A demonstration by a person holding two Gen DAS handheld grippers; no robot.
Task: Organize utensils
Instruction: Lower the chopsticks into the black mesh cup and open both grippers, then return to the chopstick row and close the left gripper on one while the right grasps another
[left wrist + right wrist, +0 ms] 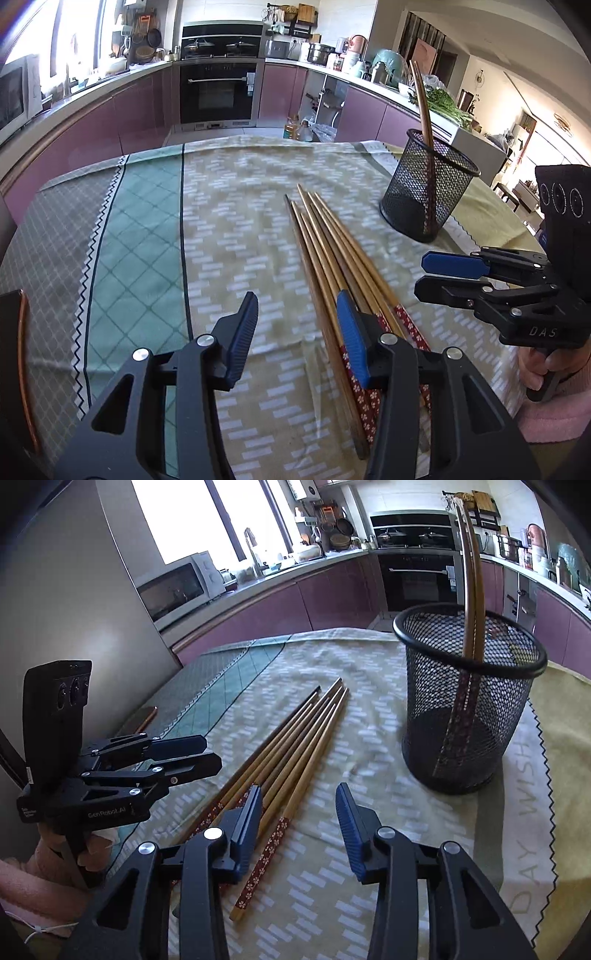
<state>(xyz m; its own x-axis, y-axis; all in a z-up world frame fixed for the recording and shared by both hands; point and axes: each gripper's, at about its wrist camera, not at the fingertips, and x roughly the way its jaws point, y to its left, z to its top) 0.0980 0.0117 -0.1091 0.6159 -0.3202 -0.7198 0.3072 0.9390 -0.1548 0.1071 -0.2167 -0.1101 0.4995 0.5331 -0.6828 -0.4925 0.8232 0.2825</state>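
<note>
Several wooden chopsticks (332, 251) (295, 738) with red flowered ends lie side by side on the tablecloth. A black mesh cup (428, 195) (469, 701) stands upright behind them, with two chopsticks (423, 96) (471, 590) leaning inside. My left gripper (297, 325) (212, 754) hovers open over the near, left part of the bundle, its right finger (351, 332) above the sticks. My right gripper (301, 812) (423, 274) is open above the rightmost chopsticks' patterned ends. Neither gripper's pads press on anything.
A patterned tablecloth (147, 221) covers the table, with a yellow cloth (554, 775) under the cup's far side. A copper-edged phone (142, 718) lies at the left edge. A hand in a pink sleeve (546, 406) holds the right gripper. Kitchen counters stand beyond the table.
</note>
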